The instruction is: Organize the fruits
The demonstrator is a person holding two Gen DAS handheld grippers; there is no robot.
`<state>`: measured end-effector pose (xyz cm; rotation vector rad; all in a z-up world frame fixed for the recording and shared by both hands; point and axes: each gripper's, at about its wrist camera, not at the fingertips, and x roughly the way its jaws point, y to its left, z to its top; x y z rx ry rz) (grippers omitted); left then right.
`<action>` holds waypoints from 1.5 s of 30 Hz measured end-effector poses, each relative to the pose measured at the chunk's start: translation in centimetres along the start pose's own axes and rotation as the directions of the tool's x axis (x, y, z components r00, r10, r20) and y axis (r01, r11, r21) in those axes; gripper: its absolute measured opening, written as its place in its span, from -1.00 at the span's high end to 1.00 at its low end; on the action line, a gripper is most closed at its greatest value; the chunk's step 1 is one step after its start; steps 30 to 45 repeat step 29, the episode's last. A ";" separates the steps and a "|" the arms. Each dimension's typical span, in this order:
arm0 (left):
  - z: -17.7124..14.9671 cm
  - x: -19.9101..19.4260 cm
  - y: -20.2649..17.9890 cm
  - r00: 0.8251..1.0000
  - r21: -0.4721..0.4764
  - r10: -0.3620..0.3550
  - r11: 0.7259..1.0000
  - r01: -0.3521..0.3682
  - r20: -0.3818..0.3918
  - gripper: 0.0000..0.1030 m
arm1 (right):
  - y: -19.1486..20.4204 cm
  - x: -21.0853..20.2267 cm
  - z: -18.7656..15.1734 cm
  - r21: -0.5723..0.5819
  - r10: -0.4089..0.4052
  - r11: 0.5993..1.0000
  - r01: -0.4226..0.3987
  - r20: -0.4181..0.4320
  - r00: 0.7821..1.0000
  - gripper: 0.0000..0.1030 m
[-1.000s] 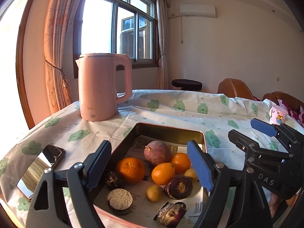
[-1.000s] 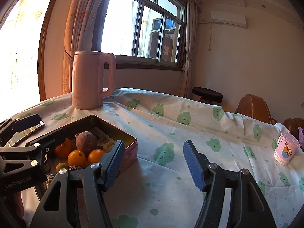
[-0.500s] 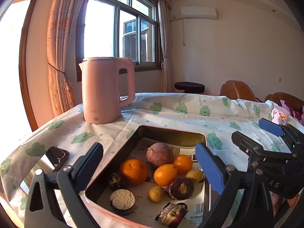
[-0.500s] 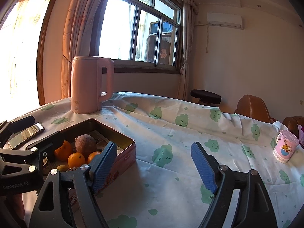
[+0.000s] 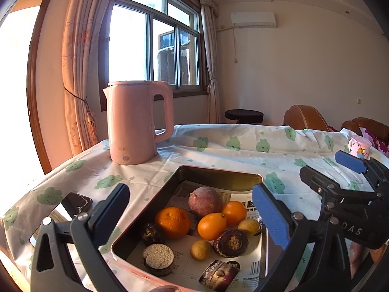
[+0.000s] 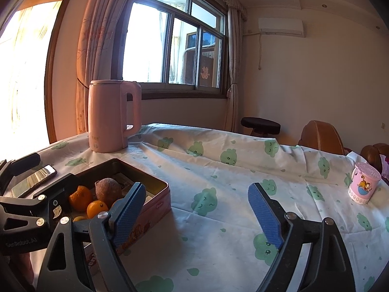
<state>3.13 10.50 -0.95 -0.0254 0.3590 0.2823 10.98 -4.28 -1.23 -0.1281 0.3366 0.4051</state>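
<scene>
Sunlight poured through the sliding window (image 5: 155, 48) past peach curtains (image 5: 80, 68). Cream walls carried an air conditioner (image 5: 253, 19). Beyond the table's (image 6: 243, 160) far edge stood a black stool (image 6: 260, 123) and brown leather chairs (image 5: 305, 118).

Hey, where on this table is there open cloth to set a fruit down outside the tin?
Open cloth lies between the tin and the pink cup, and behind the tin beside the kettle. The strip between tin and phone is tight; the left gripper hovers there.
</scene>
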 end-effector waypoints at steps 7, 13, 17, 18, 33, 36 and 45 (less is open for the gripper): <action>0.0 0.1 0.0 1.000 -0.001 0.008 1.000 -0.008 -0.002 -1.00 | -0.2 -0.2 0.0 0.008 -0.004 1.000 0.004 0.009 1.000 -0.72; 0.0 0.2 0.4 1.000 -0.015 0.007 1.000 -0.007 -0.012 -1.00 | -0.2 -0.2 0.0 0.007 -0.005 1.000 0.005 0.009 1.000 -0.75; 0.0 0.3 0.2 1.000 -0.011 0.007 1.000 -0.008 -0.017 -1.00 | -0.2 -0.2 0.0 0.006 -0.005 1.000 0.005 0.008 1.000 -0.78; 0.0 0.3 0.2 1.000 -0.010 0.005 1.000 -0.006 -0.017 -1.00 | -0.2 -0.2 -0.1 0.006 -0.004 1.000 0.004 0.008 1.000 -0.78; 0.0 0.3 0.0 1.000 -0.004 -0.002 1.000 0.002 -0.016 -1.00 | -0.8 -0.2 -0.3 0.030 0.027 0.999 -0.027 -0.013 1.000 -0.78; 0.0 0.3 0.0 1.000 -0.004 -0.002 1.000 0.002 -0.016 -1.00 | -0.8 -0.2 -0.3 0.030 0.027 0.999 -0.027 -0.013 1.000 -0.78; 0.0 0.3 0.0 1.000 -0.004 -0.002 1.000 0.002 -0.016 -1.00 | -0.8 -0.2 -0.3 0.030 0.027 0.999 -0.027 -0.013 1.000 -0.78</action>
